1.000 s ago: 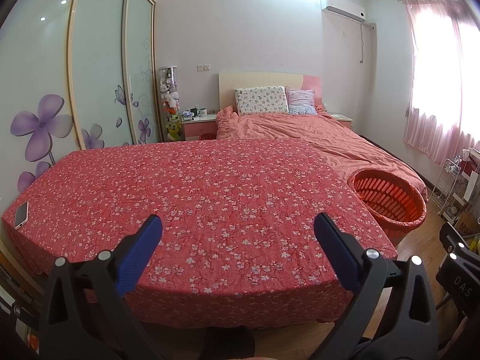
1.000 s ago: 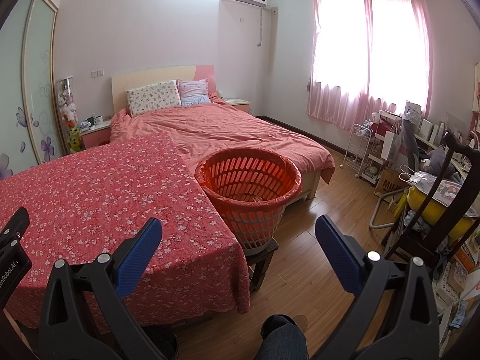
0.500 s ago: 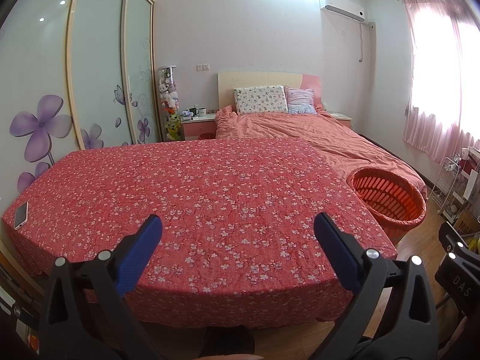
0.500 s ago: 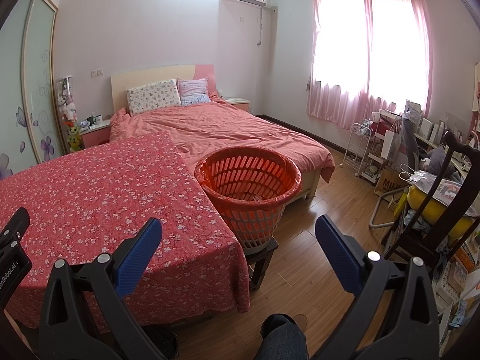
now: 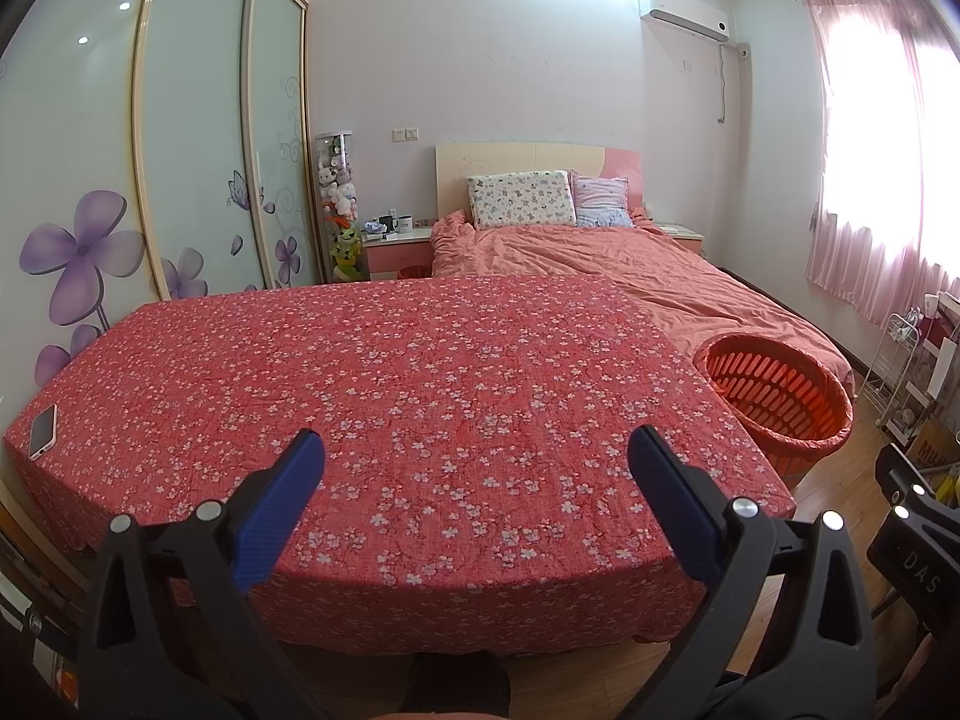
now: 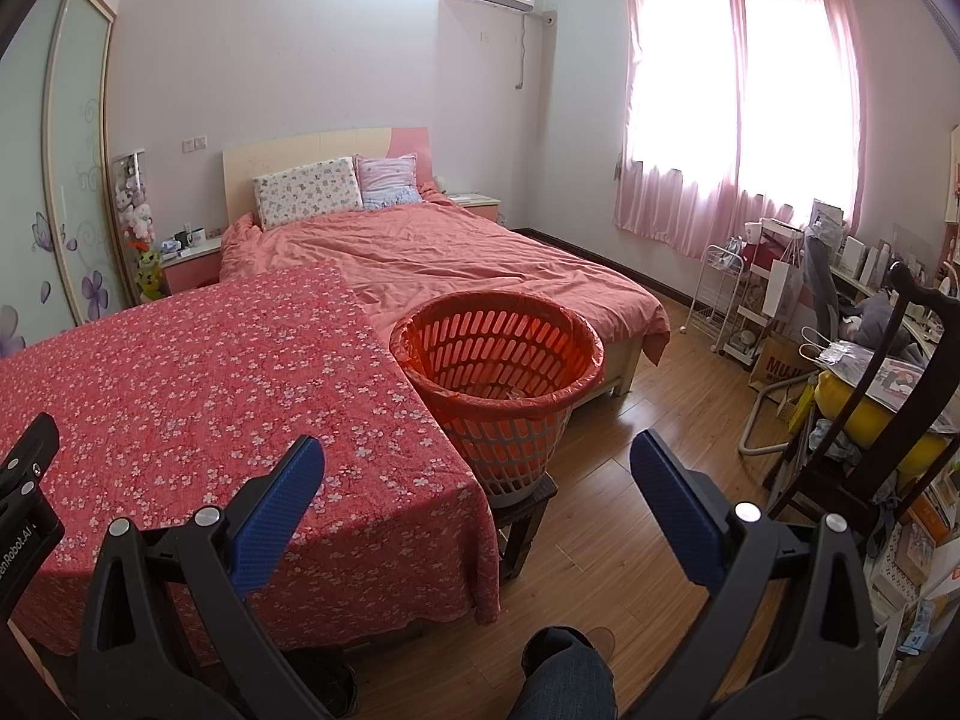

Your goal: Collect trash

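Note:
An orange slotted basket lined with an orange bag stands on a low dark stool at the right end of the table; something pale lies at its bottom. The left wrist view shows the same basket at the right. A table under a red flowered cloth carries only a phone at its left edge; no trash shows on it. My left gripper hangs open over the table's near edge with nothing between its blue pads. Open and holding nothing, my right gripper hovers near the table's right corner, short of the basket.
A bed with a salmon quilt lies behind the table and basket. Sliding wardrobe doors line the left wall. A dark chair, a white rack and a cluttered desk crowd the right. A person's knee shows over the wood floor.
Both views have barely shifted; the grippers stay open and nothing on the table or in the basket has moved.

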Available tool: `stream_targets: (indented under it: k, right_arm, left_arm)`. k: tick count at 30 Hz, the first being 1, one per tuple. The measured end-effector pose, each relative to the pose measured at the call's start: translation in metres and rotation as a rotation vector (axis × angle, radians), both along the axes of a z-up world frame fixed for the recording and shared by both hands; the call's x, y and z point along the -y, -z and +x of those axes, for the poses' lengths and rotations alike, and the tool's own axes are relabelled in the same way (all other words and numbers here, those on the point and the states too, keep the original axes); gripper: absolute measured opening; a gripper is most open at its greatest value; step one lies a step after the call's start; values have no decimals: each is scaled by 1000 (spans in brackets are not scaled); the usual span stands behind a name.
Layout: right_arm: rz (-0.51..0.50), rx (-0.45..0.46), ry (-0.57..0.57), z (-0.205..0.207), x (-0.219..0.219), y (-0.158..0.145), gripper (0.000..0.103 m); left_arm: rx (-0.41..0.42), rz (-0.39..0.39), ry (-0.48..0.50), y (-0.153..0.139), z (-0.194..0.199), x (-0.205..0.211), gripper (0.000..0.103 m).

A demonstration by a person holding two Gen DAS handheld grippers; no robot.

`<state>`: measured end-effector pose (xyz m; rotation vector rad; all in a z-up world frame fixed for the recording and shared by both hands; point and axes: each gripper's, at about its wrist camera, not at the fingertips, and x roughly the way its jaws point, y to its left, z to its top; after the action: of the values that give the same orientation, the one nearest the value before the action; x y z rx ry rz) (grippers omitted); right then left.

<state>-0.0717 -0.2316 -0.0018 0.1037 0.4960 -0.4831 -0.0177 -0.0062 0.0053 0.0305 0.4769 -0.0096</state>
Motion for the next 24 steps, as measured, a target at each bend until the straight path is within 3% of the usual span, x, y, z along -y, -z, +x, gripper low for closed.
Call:
stream_targets:
  k: [24]
  right_arm:
    - [1, -3, -2, 1, -1, 4, 101]
  left_arm:
    - [-1, 1, 2, 0, 0, 1, 99]
